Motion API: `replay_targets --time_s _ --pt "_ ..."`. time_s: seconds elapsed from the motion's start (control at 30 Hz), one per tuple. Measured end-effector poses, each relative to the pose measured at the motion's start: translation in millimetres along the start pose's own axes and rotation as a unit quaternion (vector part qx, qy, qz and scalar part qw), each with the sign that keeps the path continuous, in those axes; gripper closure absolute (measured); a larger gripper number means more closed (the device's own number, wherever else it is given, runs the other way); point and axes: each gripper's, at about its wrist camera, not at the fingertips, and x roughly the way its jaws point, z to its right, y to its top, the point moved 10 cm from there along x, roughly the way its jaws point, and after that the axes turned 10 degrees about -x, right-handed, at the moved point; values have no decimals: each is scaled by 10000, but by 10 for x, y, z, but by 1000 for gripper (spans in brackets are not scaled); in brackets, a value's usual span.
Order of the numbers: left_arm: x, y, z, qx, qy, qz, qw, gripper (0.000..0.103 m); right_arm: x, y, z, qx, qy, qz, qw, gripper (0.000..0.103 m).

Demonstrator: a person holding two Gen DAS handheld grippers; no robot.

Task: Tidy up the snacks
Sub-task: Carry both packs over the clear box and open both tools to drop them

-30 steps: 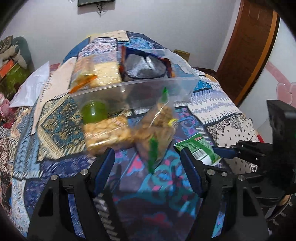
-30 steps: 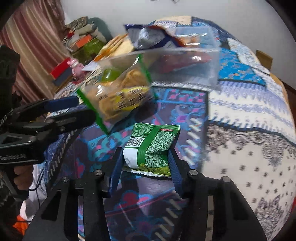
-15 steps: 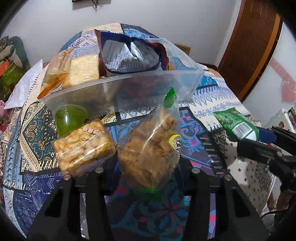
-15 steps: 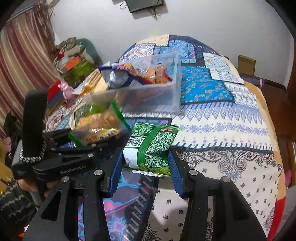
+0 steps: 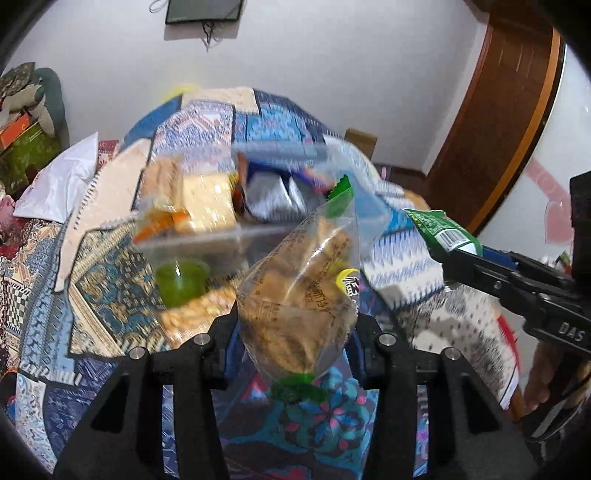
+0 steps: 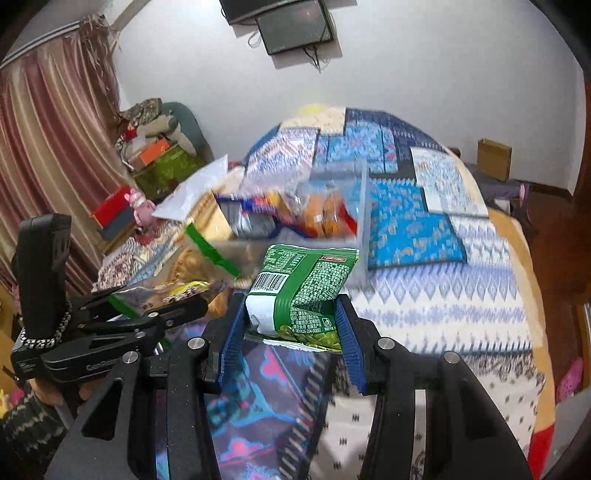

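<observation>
- My left gripper (image 5: 295, 332) has its jaws clamped on a clear cracker bag (image 5: 303, 295) with green sealed ends; the bag stands up between them, raised above the bed (image 5: 110, 295).
- My right gripper (image 6: 291, 332) has its jaws clamped on the lower part of a green snack packet (image 6: 303, 291), barcode side toward the camera, also lifted off the quilt.
- In the left view, that green packet (image 5: 439, 232) sticks out from the right gripper's tip at the right, near the clear plastic bin (image 5: 229, 236).
- The bin sits on the patchwork quilt ahead of both grippers and holds a silver-and-blue bag (image 5: 273, 195) and pale cracker packs (image 5: 203, 199); motion blur hides the detail.
- On the quilt just in front of the bin I see a green cup (image 5: 181, 280) and a clear pack of peanuts (image 5: 192, 317), near each other.
- A wall-mounted screen (image 6: 291, 26) hangs behind the bed.
</observation>
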Motion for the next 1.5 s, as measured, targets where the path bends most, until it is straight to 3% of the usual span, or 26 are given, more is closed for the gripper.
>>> replay_targets --time_s 0.37,0.63,1.17,1.33,1.5 --pt "-223 767 -101 -264 -136 551 9980 57 91 598 63 -140 -59 458 9988 59" --pt "-4 1181 -212 -230 106 738 9970 57 427 861 92 -159 14 468 9988 59" --pt "908 1379 -348 -117 552 232 9981 57 1213 981 339 65 12 23 10000 58" --pt "895 1351 -324 -127 462 246 9985 39 1219 937 363 80 -40 -94 9999 57" --pt "638 1350 -286 34 444 397 9982 38 1043 985 352 -8 -120 26 9999 57"
